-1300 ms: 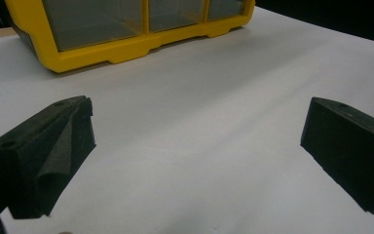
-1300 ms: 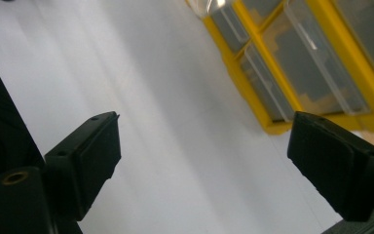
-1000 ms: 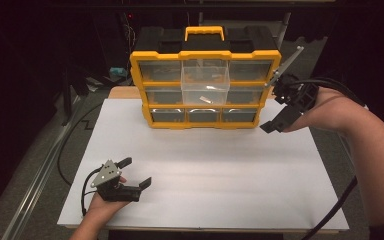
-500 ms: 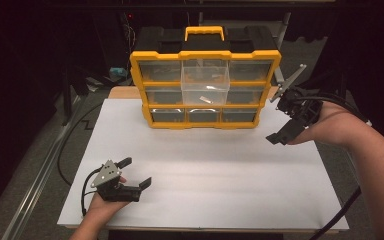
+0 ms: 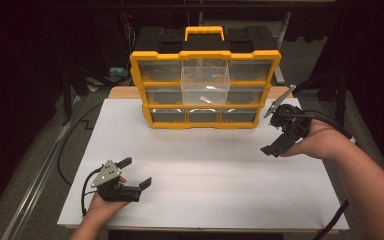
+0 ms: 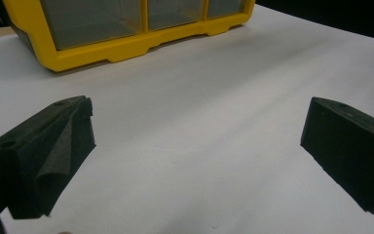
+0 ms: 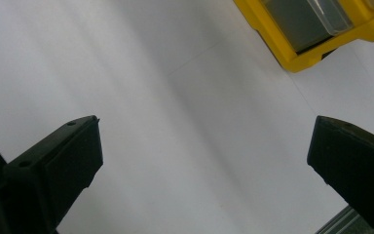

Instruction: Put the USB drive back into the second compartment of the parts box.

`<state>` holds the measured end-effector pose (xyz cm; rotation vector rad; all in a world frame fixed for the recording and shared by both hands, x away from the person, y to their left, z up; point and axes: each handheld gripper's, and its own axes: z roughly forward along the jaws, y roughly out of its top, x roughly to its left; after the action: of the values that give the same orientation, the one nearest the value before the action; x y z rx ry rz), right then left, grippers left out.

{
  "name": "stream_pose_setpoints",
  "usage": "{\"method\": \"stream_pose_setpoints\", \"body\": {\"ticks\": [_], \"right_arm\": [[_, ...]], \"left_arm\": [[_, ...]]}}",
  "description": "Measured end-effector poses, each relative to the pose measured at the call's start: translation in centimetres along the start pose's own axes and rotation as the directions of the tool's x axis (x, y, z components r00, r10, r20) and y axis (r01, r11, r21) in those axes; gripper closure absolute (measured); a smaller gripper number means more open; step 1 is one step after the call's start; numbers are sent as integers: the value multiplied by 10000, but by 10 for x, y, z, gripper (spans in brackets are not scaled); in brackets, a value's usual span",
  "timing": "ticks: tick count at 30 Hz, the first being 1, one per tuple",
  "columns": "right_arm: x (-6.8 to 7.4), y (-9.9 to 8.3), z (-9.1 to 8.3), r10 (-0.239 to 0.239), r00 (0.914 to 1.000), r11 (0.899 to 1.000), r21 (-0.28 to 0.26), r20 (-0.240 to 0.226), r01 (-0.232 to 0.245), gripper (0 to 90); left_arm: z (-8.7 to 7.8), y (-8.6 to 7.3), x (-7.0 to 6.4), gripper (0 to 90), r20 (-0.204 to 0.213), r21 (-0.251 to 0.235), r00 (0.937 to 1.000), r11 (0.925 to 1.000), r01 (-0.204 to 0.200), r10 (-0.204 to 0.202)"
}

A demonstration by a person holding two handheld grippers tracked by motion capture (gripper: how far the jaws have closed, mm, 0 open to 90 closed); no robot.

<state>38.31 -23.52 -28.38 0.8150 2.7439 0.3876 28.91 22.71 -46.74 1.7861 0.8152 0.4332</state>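
A person's left hand rests at the seven o'clock corner of a white tabletop, holding the left gripper with its two black jaws spread wide and nothing between them. In the left gripper view those jaws stand well apart over bare white surface, aimed toward the yellow base of the organizer at twelve o'clock.

Farther up, at about three o'clock, the person's right hand holds the right gripper above the table near its right edge, a black cable trailing back along the forearm. Its jaws are also parted and empty; one points up toward the organizer's right side, the other down toward the tabletop. The right gripper view looks down between the two separated jaws at plain white surface, with a corner of the yellow frame at one o'clock.

At the far end, at twelve o'clock, a yellow-framed parts organizer stands upright on the table, its black top carrying a yellow handle. It has three rows of three clear drawers. A clear drawer in the middle column sticks out toward the camera, ahead of the others; a small pale item lies in it, too small to identify. Both grippers are well apart from the organizer and from each other.
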Motion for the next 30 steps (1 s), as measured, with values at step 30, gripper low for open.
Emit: {"method": "stream_pose_setpoints", "body": {"ticks": [30], "right_arm": [[33,-34,150,433,9970,9967,711,-645,-387,0]], "left_arm": [[0,0,0,1,-51,12,10000,10000,25,-25]]}}
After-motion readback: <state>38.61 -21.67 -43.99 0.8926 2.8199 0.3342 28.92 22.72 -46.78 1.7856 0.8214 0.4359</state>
